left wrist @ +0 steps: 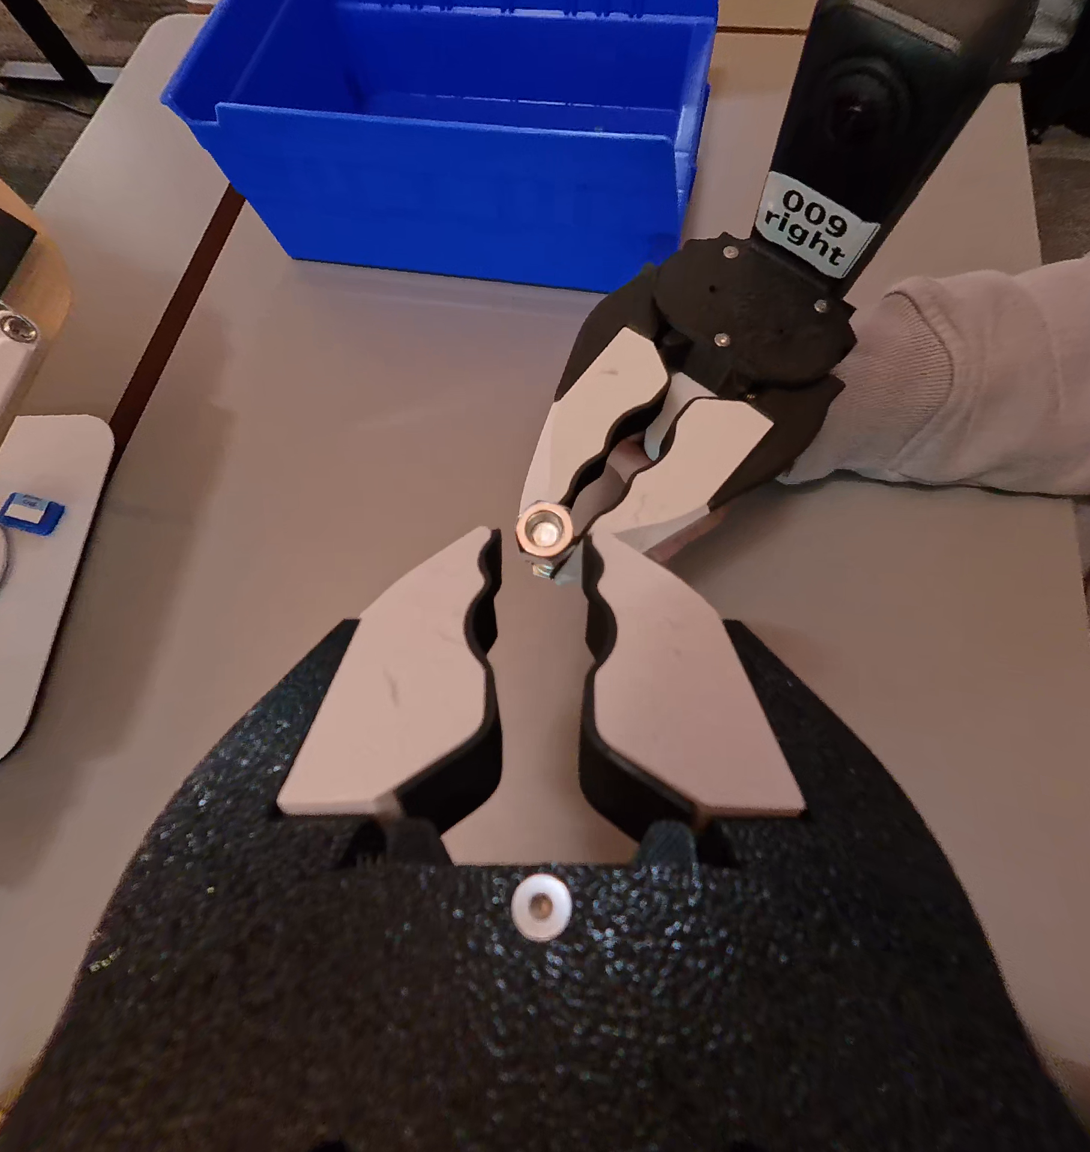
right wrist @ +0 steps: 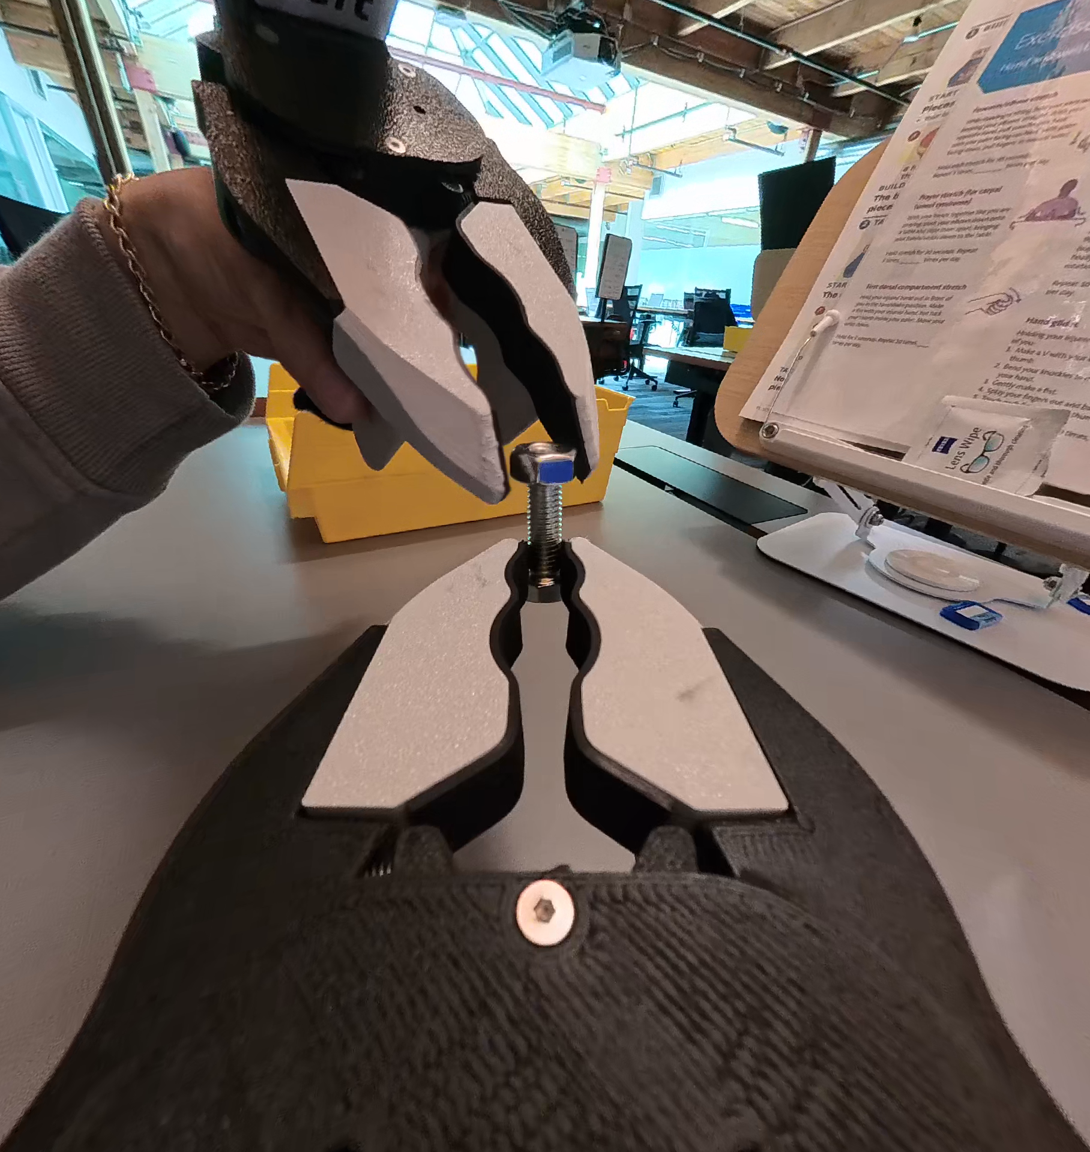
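Observation:
A steel bolt [right wrist: 545, 527] stands upright over the grey table [left wrist: 343, 436], with a hex nut [right wrist: 541, 462] at its top end. My right gripper [right wrist: 544, 548] is shut on the bolt's lower threads. In the left wrist view, that gripper [left wrist: 561, 517] comes in from the upper right. My left gripper [left wrist: 539, 542] looks down on the nut [left wrist: 544, 533]. Its fingers stand on either side of the nut, and a gap shows between the left fingertip [left wrist: 467, 561] and the nut. In the right wrist view, the left gripper [right wrist: 541, 483] hangs over the bolt from above.
A blue bin [left wrist: 455, 162] stands on the table beyond the grippers. A yellow bin [right wrist: 405, 492] stands behind the bolt. A tilted document stand [right wrist: 904, 312] with a white base [right wrist: 842, 561] is at the right, with a small blue card [right wrist: 969, 614] on the base. My two grippers' fingertips are within a few centimetres of each other.

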`<state>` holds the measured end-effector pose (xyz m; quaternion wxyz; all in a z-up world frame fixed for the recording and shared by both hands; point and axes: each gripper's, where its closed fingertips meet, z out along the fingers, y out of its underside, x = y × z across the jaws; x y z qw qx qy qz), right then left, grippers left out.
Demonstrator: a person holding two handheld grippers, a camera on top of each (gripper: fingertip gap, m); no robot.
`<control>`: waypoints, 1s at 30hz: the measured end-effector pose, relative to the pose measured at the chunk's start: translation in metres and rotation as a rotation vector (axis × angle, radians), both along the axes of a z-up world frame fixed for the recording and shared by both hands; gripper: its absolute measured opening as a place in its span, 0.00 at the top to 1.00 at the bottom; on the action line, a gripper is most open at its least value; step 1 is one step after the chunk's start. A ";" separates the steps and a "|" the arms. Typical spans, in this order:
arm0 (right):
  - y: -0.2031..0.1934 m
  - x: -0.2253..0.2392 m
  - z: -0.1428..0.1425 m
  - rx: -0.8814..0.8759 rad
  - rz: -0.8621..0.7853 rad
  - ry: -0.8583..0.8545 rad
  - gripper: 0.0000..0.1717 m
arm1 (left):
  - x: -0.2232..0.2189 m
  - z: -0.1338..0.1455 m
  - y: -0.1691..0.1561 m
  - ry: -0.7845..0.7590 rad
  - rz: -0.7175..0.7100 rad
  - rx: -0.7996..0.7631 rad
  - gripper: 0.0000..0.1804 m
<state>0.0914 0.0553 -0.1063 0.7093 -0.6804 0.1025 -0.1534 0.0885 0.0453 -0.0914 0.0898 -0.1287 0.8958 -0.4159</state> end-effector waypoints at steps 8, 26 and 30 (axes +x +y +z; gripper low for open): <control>-0.003 0.003 0.003 0.011 -0.025 -0.004 0.95 | 0.005 0.012 -0.005 -0.027 0.026 -0.080 0.84; -0.009 0.006 0.013 0.082 -0.027 0.033 0.95 | 0.010 0.020 -0.010 -0.039 0.050 -0.157 0.85; -0.011 0.007 0.014 0.093 -0.027 0.041 0.95 | 0.011 0.020 -0.005 -0.033 0.057 -0.158 0.86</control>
